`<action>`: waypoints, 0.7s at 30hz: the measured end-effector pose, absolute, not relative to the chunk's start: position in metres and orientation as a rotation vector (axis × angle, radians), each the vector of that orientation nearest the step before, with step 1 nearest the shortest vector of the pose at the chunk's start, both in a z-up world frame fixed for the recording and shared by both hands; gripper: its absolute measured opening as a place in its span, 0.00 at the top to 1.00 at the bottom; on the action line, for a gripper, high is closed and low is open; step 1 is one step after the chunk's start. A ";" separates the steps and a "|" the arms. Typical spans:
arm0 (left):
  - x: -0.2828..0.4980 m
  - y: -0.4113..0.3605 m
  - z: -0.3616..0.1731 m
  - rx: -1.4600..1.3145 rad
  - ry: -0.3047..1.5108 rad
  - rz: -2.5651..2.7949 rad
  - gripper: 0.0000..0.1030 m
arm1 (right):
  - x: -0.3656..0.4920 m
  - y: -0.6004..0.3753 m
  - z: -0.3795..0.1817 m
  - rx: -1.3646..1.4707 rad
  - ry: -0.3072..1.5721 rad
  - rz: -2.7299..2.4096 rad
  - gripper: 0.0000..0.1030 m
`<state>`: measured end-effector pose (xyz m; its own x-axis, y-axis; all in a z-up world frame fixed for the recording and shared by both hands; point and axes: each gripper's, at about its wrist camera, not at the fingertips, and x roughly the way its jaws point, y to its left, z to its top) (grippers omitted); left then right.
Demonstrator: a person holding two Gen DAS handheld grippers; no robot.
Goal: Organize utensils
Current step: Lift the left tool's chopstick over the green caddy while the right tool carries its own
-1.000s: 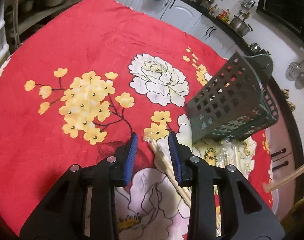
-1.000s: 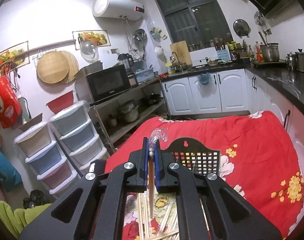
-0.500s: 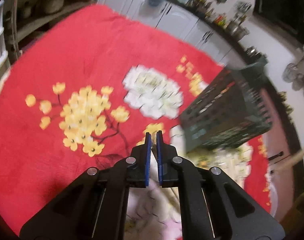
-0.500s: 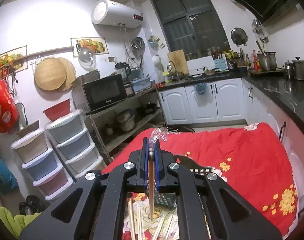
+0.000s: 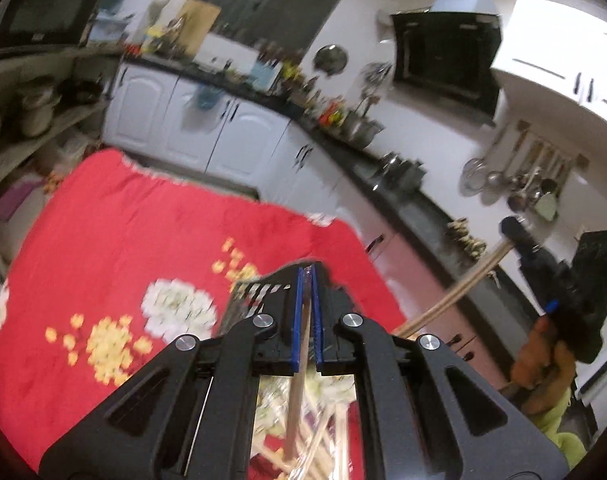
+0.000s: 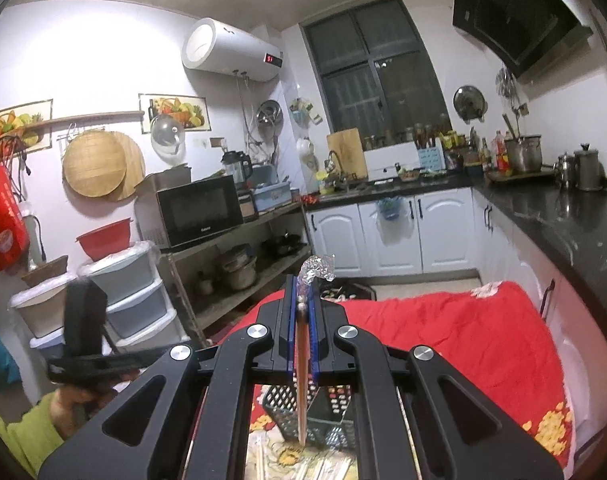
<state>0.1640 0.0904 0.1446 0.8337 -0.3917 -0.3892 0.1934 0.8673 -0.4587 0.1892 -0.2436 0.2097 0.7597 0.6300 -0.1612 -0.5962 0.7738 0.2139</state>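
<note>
My left gripper [image 5: 306,280] is shut on a wrapped pair of chopsticks [image 5: 295,408] that hangs down between the jaws, lifted above the table. My right gripper [image 6: 302,286] is shut on another wrapped pair of chopsticks [image 6: 302,396], its crinkled clear wrapper sticking out above the tips. The dark perforated utensil basket [image 6: 323,412] stands below the right gripper; in the left wrist view the basket [image 5: 249,300] shows just behind the fingers. Several more wrapped chopsticks [image 5: 327,440] lie on the cloth below. The right gripper's chopsticks [image 5: 455,292] also show at the right of the left wrist view.
The table is covered by a red floral cloth [image 5: 115,248]. White cabinets [image 6: 387,236] and a dark counter [image 6: 559,216] run behind and to the right. A shelf with a microwave [image 6: 199,212] and stacked plastic drawers [image 6: 119,292] stand to the left.
My left gripper closed on chopsticks on the cloth and lifted them, tilting up so the kitchen comes into view. My right gripper rose with its chopsticks still held.
</note>
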 end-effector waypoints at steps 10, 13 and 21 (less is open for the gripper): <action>0.180 0.061 0.203 -0.364 0.328 -0.297 0.98 | 0.194 -0.249 0.228 0.090 0.112 0.571 0.95; 0.184 0.051 0.216 -0.323 0.281 -0.267 0.98 | 0.204 -0.252 0.228 0.099 0.107 0.557 0.95; 0.201 0.032 0.224 -0.221 0.199 -0.171 0.98 | 0.234 -0.252 0.218 0.115 0.120 0.542 0.95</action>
